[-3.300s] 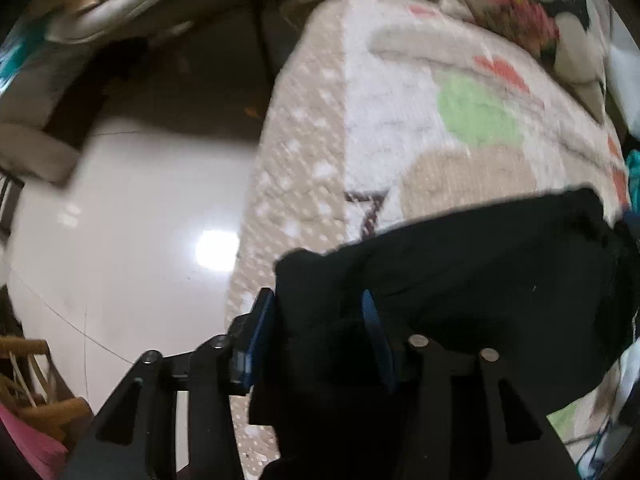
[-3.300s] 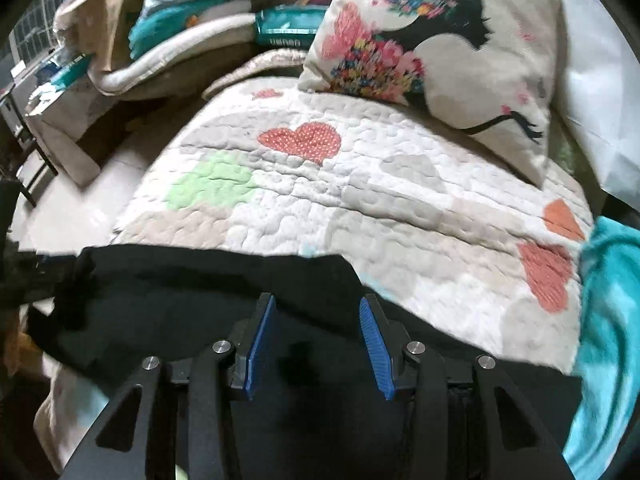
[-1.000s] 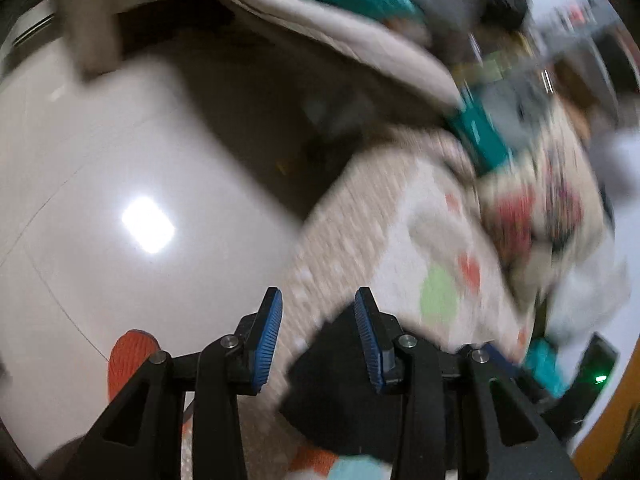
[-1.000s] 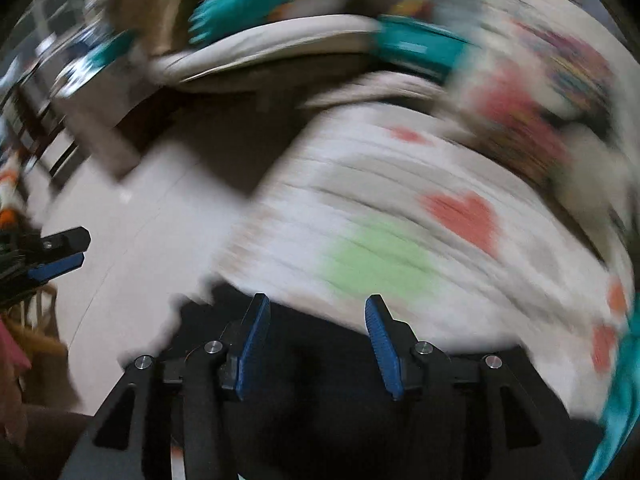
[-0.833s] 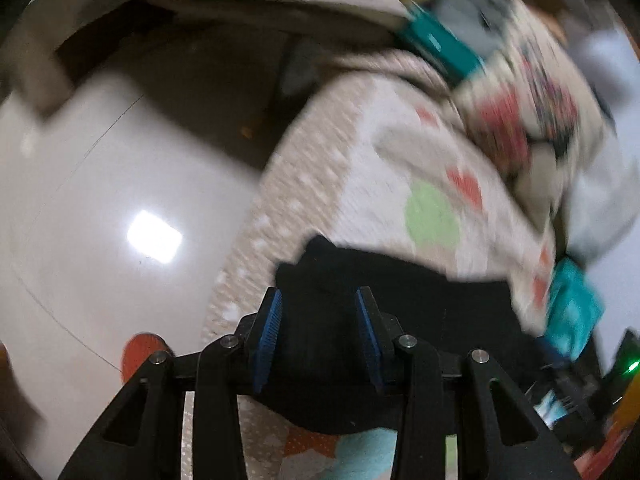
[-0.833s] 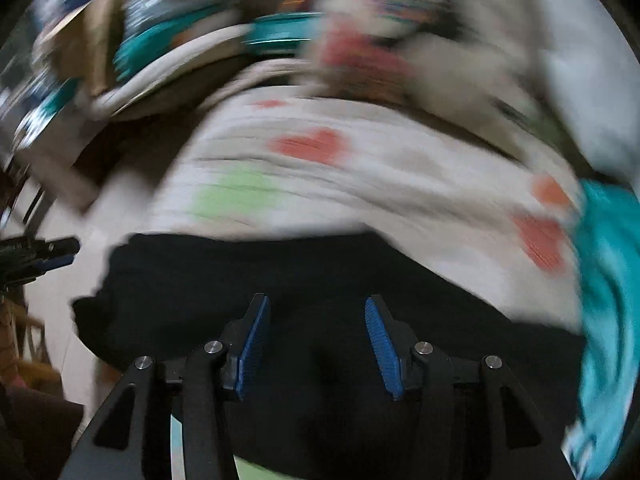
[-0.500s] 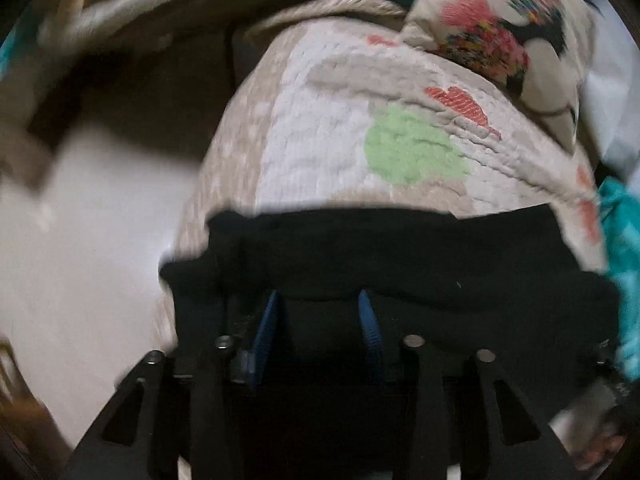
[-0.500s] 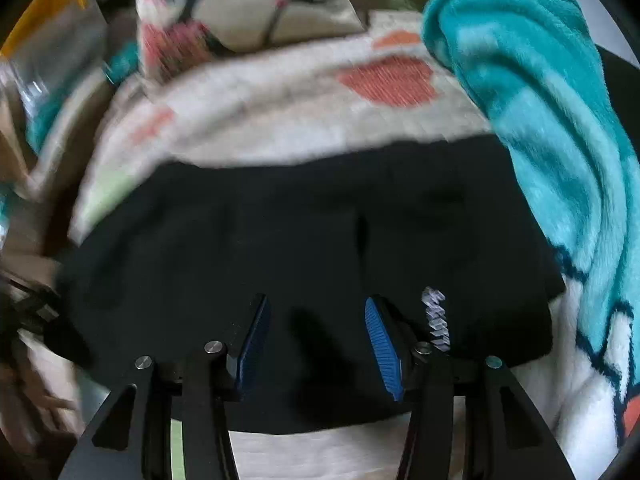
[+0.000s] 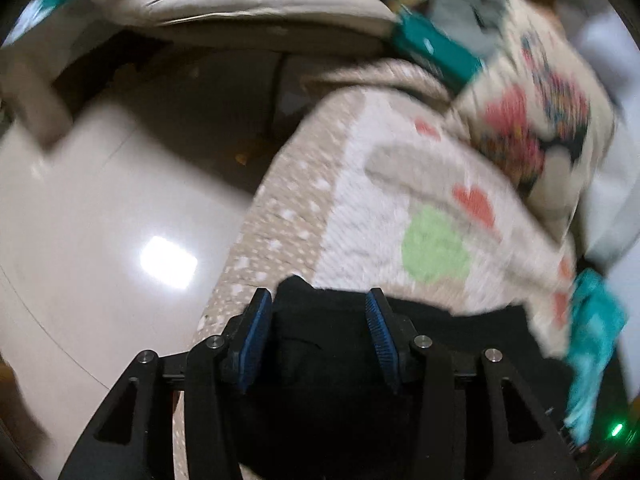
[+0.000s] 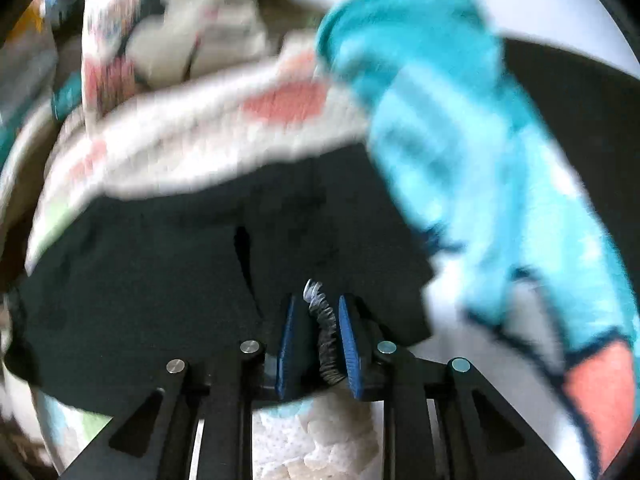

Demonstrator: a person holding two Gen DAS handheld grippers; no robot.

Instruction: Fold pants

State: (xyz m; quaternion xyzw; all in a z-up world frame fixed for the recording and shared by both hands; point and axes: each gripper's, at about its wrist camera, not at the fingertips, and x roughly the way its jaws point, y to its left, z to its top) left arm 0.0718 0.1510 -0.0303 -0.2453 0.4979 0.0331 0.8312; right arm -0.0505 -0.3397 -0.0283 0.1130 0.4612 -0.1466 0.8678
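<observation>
The black pants (image 9: 440,340) lie spread on a quilted bed cover (image 9: 380,208) with hearts and a green patch. My left gripper (image 9: 316,320) is open, its blue pads on either side of the pants' left corner at the bed's edge. In the right wrist view the pants (image 10: 160,272) fill the middle. My right gripper (image 10: 316,320) is shut on the gathered elastic waistband (image 10: 324,328) at the pants' near right edge.
A teal and white blanket (image 10: 460,140) lies right of the pants. A printed pillow (image 9: 540,120) sits at the far end of the bed. The shiny tile floor (image 9: 100,220) drops off left of the bed edge. Clutter is piled beyond.
My right gripper has closed onto the waistband; it was open half a second ago. My left gripper has drawn back towards the pants' left corner, and both views are blurred by motion.
</observation>
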